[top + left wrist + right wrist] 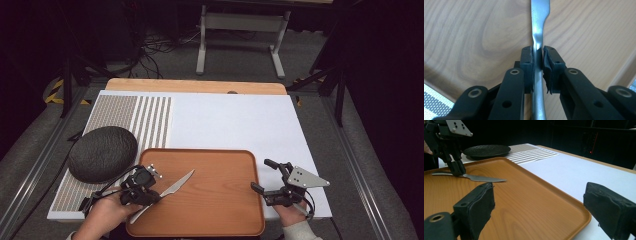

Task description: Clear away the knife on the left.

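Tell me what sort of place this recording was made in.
Probably a lab or recording studio: black curtains surround the table, loose cables lie on the floor, and handheld grippers work a knife on a wooden tray.

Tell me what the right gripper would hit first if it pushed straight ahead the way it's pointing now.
Probably the knife: the right gripper, jaws wide open, points across the wooden tray toward the blade held by the left gripper. Depth is unclear; it might skim the tray first.

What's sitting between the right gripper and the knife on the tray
Nothing: in the high view, bare wood of the tray runs from the open right gripper to the knife, which the left gripper holds.
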Action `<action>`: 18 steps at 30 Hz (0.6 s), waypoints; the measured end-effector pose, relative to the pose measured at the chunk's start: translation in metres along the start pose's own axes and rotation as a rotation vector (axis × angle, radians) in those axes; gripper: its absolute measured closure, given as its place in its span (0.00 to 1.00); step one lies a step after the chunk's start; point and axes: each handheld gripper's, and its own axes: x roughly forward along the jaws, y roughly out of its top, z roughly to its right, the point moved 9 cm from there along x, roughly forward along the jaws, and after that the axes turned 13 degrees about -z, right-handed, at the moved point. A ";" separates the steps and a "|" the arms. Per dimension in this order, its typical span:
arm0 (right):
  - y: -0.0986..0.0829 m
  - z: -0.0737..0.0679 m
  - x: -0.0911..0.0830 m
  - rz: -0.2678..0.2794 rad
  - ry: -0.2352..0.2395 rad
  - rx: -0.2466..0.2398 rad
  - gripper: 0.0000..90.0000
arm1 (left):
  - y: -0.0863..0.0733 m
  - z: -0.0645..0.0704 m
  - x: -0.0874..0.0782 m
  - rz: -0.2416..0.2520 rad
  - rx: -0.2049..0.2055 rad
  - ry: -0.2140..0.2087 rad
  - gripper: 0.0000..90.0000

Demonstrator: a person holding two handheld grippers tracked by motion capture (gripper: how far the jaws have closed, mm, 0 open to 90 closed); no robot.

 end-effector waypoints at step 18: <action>0.000 -0.001 0.002 -0.005 0.004 -0.004 0.11 | 0.026 0.018 -0.028 0.259 0.148 -0.036 0.94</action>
